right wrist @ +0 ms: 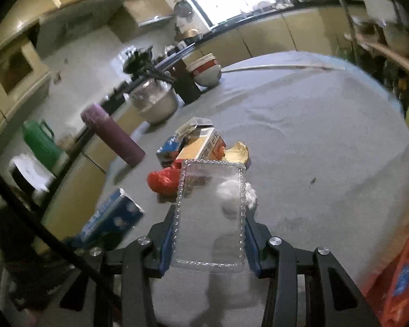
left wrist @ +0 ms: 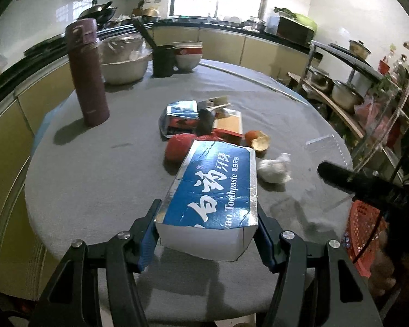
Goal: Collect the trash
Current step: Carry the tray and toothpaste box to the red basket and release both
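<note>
My left gripper (left wrist: 208, 214) is shut on a blue toothpaste box (left wrist: 215, 179), with the pads pressed on its two long sides just above the grey round table (left wrist: 95, 179). My right gripper (right wrist: 210, 215) is shut on a clear plastic blister tray (right wrist: 204, 242), held flat over the table. Beyond both lies a trash pile: a red plastic bag (left wrist: 177, 147), an orange peel (left wrist: 259, 139), a crumpled white tissue (left wrist: 275, 167), a foil packet (left wrist: 181, 114) and a small carton (right wrist: 201, 147). The right wrist view shows the toothpaste box (right wrist: 114, 215) at lower left.
A purple flask (left wrist: 88, 73) stands at the table's left. A metal bowl (left wrist: 122, 65), a black cup (left wrist: 163, 60) and stacked bowls (left wrist: 188, 54) sit at the far edge. A red perforated basket (left wrist: 365, 234) is off the table's right side, with a pot shelf (left wrist: 346, 95) behind it.
</note>
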Action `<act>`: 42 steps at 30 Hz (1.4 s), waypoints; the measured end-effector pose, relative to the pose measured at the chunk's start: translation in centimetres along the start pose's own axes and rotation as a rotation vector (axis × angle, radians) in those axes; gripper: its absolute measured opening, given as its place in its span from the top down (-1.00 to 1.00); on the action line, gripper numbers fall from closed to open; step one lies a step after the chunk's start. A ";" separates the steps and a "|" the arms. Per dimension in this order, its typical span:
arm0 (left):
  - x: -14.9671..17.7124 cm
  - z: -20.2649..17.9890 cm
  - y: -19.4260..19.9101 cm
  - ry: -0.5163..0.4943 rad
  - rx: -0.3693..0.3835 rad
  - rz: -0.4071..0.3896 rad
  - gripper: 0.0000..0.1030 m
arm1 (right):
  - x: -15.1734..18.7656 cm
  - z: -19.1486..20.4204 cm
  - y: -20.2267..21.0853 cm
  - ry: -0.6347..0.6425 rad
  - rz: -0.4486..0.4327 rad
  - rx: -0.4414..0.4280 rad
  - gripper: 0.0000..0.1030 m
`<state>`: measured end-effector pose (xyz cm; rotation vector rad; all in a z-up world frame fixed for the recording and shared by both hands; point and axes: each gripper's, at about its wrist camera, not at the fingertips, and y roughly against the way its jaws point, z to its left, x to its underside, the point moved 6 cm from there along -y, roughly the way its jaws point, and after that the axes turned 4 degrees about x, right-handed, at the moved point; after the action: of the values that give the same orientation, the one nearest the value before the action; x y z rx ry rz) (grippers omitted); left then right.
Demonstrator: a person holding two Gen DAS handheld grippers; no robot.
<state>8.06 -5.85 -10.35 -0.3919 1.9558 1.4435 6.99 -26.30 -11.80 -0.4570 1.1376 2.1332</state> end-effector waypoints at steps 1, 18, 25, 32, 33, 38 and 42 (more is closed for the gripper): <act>0.0 -0.4 0.2 -0.009 0.004 -0.003 -0.23 | -0.2 -0.4 0.7 -0.015 -0.023 -0.012 0.10; -0.3 -11.3 1.8 -0.257 0.068 -0.056 -0.23 | 2.1 -10.2 8.8 -0.132 -0.129 0.107 0.10; 0.3 -16.7 1.7 -0.364 0.093 -0.049 -0.23 | 2.5 -14.0 13.4 -0.190 -0.201 0.143 0.10; 1.3 -21.6 1.2 -0.434 0.124 -0.023 -0.23 | 3.5 -16.7 17.0 -0.234 -0.253 0.179 0.10; 1.5 -22.1 1.2 -0.439 0.130 -0.017 -0.23 | 3.8 -17.2 17.5 -0.242 -0.258 0.185 0.10; 2.7 -25.4 0.9 -0.494 0.162 -0.001 -0.23 | 5.2 -19.5 19.8 -0.283 -0.277 0.207 0.10; 3.7 -27.8 1.0 -0.544 0.179 0.004 -0.23 | 6.3 -21.1 21.4 -0.320 -0.290 0.218 0.10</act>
<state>-4.47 -30.74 -7.49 0.0842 1.6178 1.2042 -12.63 -49.85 -14.51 -0.1598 1.0346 1.7333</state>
